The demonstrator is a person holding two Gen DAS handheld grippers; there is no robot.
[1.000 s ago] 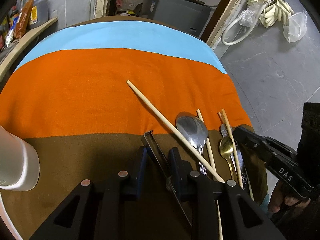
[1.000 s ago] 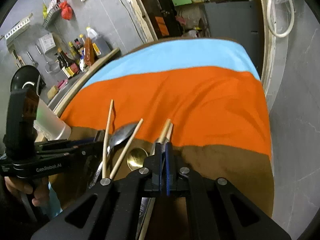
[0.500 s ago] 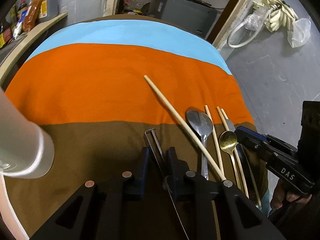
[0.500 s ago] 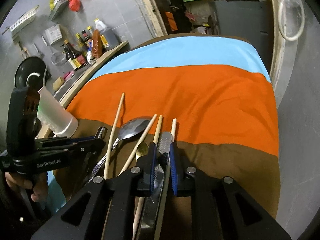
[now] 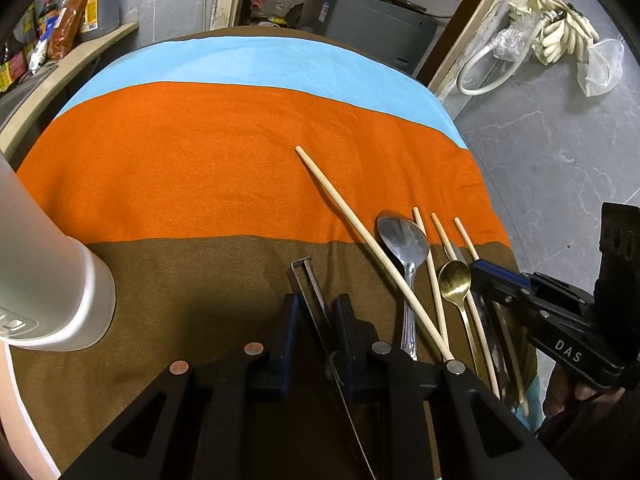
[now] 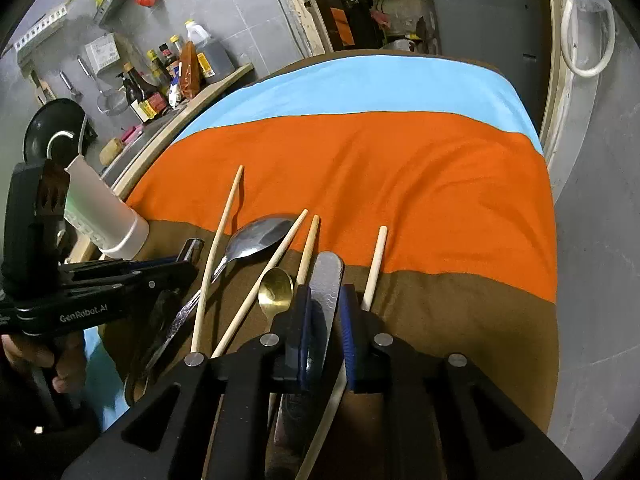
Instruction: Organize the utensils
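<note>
Lying on striped cloth (image 6: 400, 168), four chopsticks (image 6: 220, 252), two spoons (image 6: 276, 288), one knife (image 6: 327, 292)

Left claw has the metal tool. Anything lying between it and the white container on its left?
Nothing visible. Between the left claw and the white container there is only bare brown cloth. The metal tool is in the claw; the steel spoon, gold spoon and chopsticks all lie on its other side.

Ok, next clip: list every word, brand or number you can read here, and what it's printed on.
"DAS": white letters on the right gripper, seen from the left wrist.
"GenRobot.AI": white letters on the left gripper, seen from the right wrist.
Labels on the bottles on the shelf: too small and blurred to read.
</note>
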